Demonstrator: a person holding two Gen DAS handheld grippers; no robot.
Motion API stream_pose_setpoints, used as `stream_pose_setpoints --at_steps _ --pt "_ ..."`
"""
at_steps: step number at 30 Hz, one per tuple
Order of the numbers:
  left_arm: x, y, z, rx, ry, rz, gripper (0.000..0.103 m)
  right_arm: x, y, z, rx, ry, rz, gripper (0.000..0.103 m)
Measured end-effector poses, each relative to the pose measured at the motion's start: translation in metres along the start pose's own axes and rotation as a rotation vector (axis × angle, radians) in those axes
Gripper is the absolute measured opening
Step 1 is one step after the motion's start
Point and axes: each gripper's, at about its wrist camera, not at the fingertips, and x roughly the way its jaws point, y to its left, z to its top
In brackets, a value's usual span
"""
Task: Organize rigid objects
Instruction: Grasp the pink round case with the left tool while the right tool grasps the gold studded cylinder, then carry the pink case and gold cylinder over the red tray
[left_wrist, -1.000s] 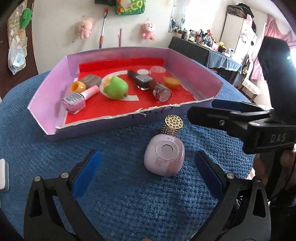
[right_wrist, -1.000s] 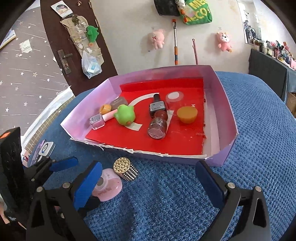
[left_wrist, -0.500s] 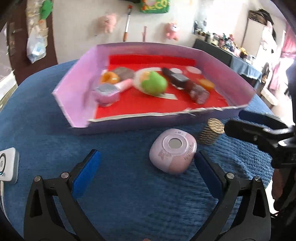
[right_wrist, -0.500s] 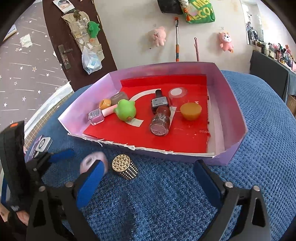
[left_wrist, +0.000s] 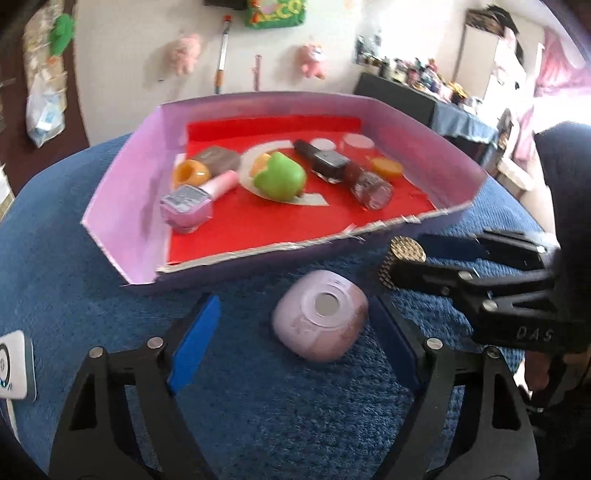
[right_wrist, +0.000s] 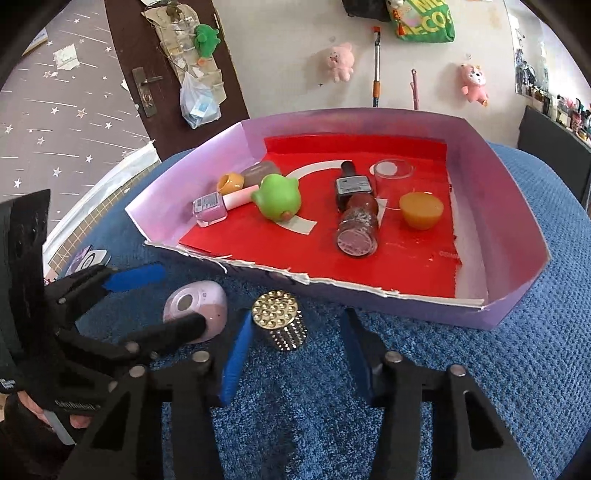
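Pink case (left_wrist: 320, 320) between closing left claw (left_wrist: 295, 343), studded cap (right_wrist: 279, 325) between closing right claw (right_wrist: 295, 347), pads untouched.

A rounded lilac case (left_wrist: 320, 320) with a small grey disc on its top face lies tilted on the blue table, just in front of the tray's near wall. Just right of it a gold studded cylinder (right_wrist: 280, 320) lies tipped, its dimpled round end facing up. Behind both stands a shallow lilac tray (right_wrist: 517, 206) with a red floor and a torn near edge. It holds a green toy (right_wrist: 277, 201), nail-polish bottles lying flat, an orange cup (right_wrist: 421, 210), an orange ring and a clear dish.
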Motion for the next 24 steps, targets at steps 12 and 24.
stream_pose_setpoints --at_steps 12,24 --pt "0.0 -0.011 -0.002 0.066 0.001 -0.034 0.049 0.008 0.0 0.004 0.0 0.009 0.037 0.029" --pt "-0.027 -0.006 -0.001 0.038 -0.054 -0.058 0.049 -0.013 0.004 0.006 0.001 -0.027 0.09 0.027"
